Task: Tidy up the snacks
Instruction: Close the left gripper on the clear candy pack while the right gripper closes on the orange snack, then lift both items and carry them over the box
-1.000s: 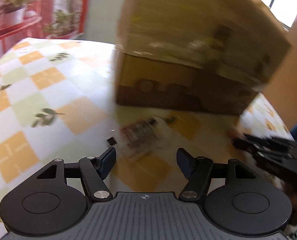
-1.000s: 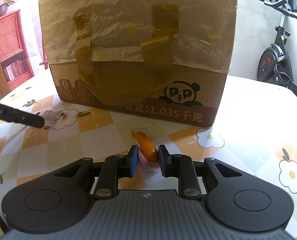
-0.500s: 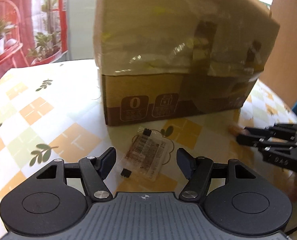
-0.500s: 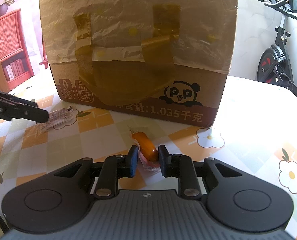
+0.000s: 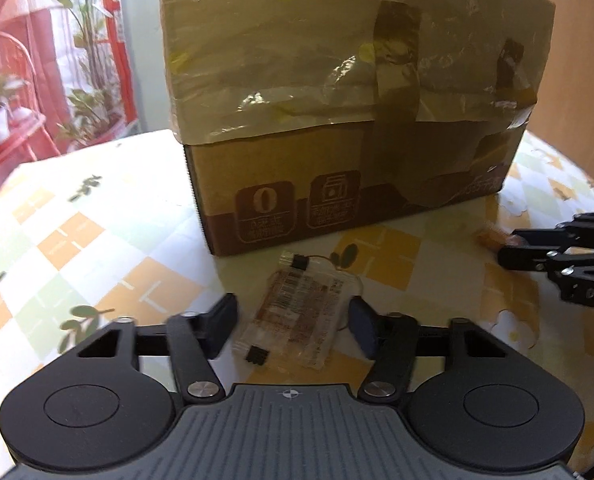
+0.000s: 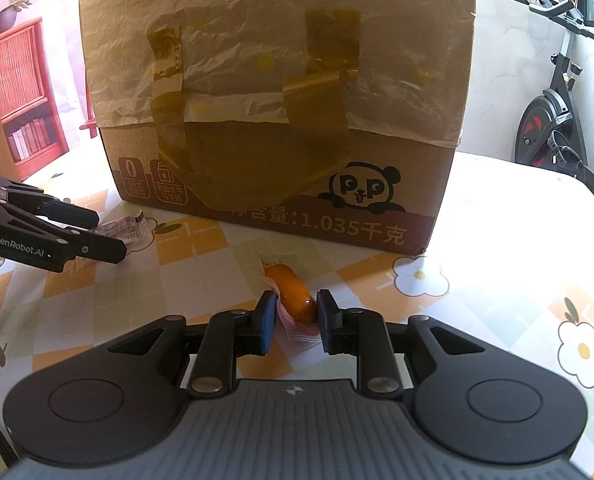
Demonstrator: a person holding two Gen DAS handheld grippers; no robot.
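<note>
The left gripper (image 5: pixel 293 322), jaws just closing but not yet touching, straddles the flat clear printed snack packet (image 5: pixel 301 316) at 6 o'clock of the taped cardboard box (image 5: pixel 337 120) — thin film may slip. The right gripper (image 6: pixel 295 322) pinches an orange wrapped sausage (image 6: pixel 293 292) — it could squirt free.

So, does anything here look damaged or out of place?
Nothing is spilled. The cardboard box looks rough: wrinkled plastic film is stuck over it with crooked brown tape. Two wrapped snacks, a flat packet and a sausage, lie loose on the table.
</note>
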